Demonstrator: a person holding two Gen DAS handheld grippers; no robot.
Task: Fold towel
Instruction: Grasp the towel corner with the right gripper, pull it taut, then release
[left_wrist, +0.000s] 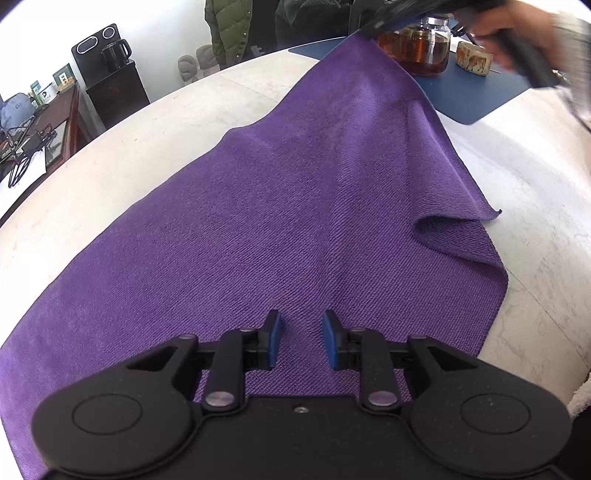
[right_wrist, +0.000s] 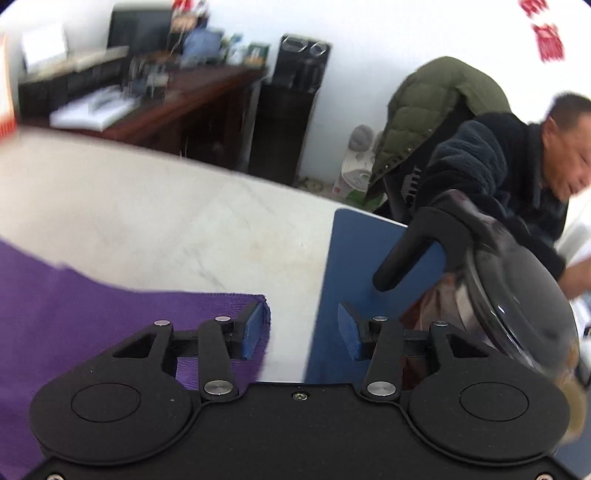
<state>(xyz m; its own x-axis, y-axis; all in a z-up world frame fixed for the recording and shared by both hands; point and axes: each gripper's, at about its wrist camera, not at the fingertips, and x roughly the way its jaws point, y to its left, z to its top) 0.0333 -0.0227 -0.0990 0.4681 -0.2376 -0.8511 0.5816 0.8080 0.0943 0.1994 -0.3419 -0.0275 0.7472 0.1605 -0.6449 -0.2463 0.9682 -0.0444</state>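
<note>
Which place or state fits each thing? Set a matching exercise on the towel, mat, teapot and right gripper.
Column one:
1 purple woven towel
2 dark blue flat mat
3 glass teapot with black handle
4 right gripper

Column two:
A standing on the mat
B jaws apart, nothing between them
C spread on the table, one corner turned over
D lying flat on the pale table

Pairs: 1-C, 2-D, 3-A, 4-B

1. Red characters (right_wrist: 546, 33) stand on the white wall at the upper right of the right wrist view; they are too blurred to read.
2. Small green and white boxes (left_wrist: 50, 88) on the dark wooden sideboard, at the left of the left wrist view, carry print too small to read.
3. No other writing can be read.
</note>
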